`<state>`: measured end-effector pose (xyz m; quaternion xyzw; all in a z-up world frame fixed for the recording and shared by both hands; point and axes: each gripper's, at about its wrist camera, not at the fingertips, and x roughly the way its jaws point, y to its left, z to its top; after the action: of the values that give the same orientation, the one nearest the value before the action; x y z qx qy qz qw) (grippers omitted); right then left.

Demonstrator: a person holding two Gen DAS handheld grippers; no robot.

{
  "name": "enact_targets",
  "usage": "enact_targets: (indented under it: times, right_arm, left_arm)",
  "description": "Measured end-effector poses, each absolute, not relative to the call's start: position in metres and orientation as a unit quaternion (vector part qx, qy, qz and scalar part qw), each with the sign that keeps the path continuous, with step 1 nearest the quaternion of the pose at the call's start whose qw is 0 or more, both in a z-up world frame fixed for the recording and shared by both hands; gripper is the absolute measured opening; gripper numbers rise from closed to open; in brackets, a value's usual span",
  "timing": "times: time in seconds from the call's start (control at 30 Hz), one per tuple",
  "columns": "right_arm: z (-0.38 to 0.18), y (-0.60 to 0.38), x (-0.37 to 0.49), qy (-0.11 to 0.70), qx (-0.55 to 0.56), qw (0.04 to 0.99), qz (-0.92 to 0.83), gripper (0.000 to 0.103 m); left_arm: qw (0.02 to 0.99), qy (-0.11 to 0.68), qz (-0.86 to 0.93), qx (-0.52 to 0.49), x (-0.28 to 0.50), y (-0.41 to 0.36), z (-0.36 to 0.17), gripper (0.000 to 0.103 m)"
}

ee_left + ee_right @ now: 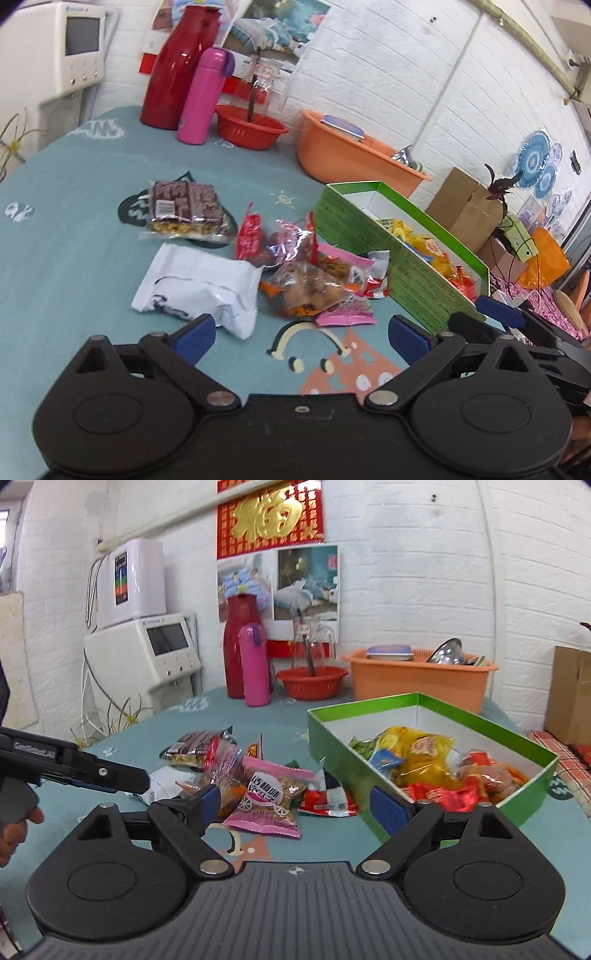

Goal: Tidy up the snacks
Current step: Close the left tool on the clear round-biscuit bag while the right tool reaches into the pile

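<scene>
Loose snack packets lie on the teal tablecloth: a white packet (199,284), a brown chocolate-bar pack (186,208), a red packet (249,236), a clear bag of brown snacks (306,291) and a pink packet (271,797). A green box (373,254) (532,746) holds yellow and red snack bags (424,760). My left gripper (301,334) is open and empty, just in front of the pile. My right gripper (295,805) is open and empty, near the pink packet and the box's near corner. The left gripper also shows at the left of the right wrist view (110,773).
At the table's back stand a red jug (240,646), a pink flask (255,664), a red basin (312,681) and an orange tub (417,679) with dishes. A white machine (162,657) stands left. A cardboard box (465,206) is at right.
</scene>
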<state>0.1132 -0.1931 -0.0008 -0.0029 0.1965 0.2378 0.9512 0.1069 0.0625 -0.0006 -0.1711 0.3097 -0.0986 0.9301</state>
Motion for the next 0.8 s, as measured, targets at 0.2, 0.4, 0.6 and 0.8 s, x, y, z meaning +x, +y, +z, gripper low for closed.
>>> enact_targets:
  times: [0.2, 0.4, 0.6, 0.8]
  right_arm:
    - [-0.012, -0.182, 0.149, 0.218, 0.005, 0.955, 0.203, 0.094]
    - [-0.024, -0.163, 0.187, 0.231, -0.002, 0.957, 0.175, 0.080]
    - [-0.032, -0.142, 0.209, 0.219, -0.039, 0.962, 0.157, 0.060]
    - [-0.029, -0.153, 0.193, 0.225, -0.035, 0.957, 0.177, 0.006]
  left_arm:
    - [0.932, 0.295, -0.121, -0.169, 0.104, 0.068, -0.004, 0.103]
    - [0.931, 0.299, -0.148, -0.147, 0.123, 0.060, -0.009, 0.103]
    - [0.937, 0.291, -0.155, -0.112, 0.151, 0.047, -0.010, 0.103]
    - [0.934, 0.312, -0.148, -0.087, 0.187, 0.039, -0.021, 0.091]
